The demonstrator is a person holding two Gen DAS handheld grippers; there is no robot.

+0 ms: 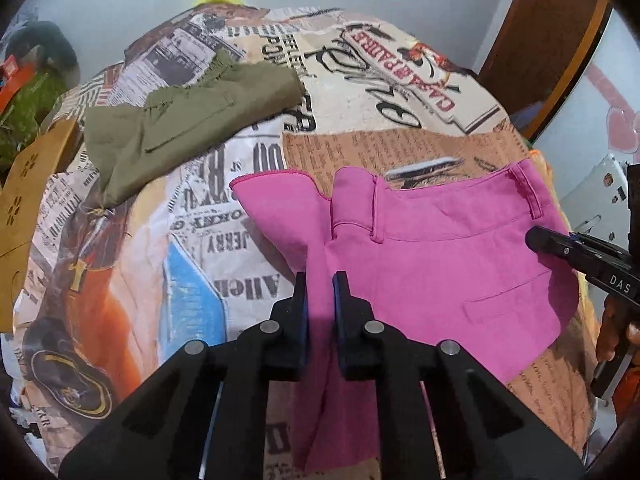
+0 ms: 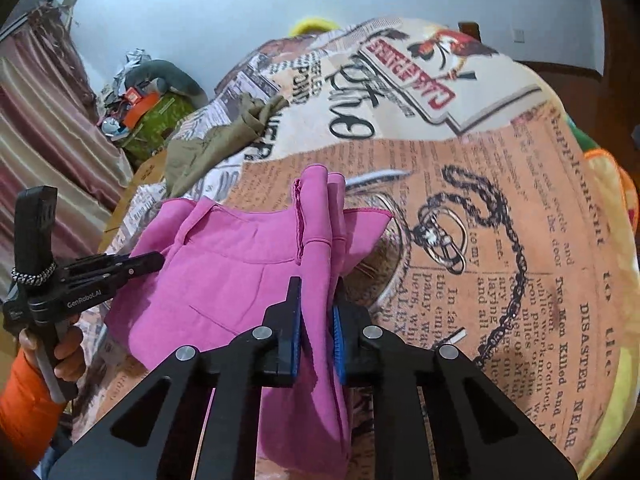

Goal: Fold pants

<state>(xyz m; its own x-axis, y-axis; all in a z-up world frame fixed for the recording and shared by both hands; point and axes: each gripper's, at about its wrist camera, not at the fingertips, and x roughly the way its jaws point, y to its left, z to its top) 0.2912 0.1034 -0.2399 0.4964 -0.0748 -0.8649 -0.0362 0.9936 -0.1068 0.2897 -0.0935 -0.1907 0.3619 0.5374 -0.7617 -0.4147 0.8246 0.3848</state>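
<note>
My left gripper (image 1: 320, 280) is closed on a fold of the bright pink woven pants (image 1: 440, 264), the cloth pinched between its blue-padded fingers (image 1: 341, 292) and hanging down below them. My right gripper (image 2: 316, 292) is likewise clamped on a bunched edge of the same pants (image 2: 224, 264), fabric rising above its fingertips and trailing beneath. No earlier view is given, so only the closed grips are stated.

The pants lie on a bed covered by a newspaper-print bedspread (image 1: 208, 240) in cream, orange and blue. Their waistband with belt loops (image 1: 532, 196) faces the far side of the bed, and a back pocket welt (image 1: 508, 296) shows on the flat part. The garment spans the near part of the bed, between my two grippers, partly raised where it is held.

An olive-green crumpled garment (image 1: 180, 120) rests well apart, toward the far left edge of the bed. An orange sleeve (image 2: 24, 408) covers the arm that carries my left gripper, seen from the right wrist view. A brown wooden door frame (image 1: 552, 40) stands beyond the far right corner of the bed.
</note>
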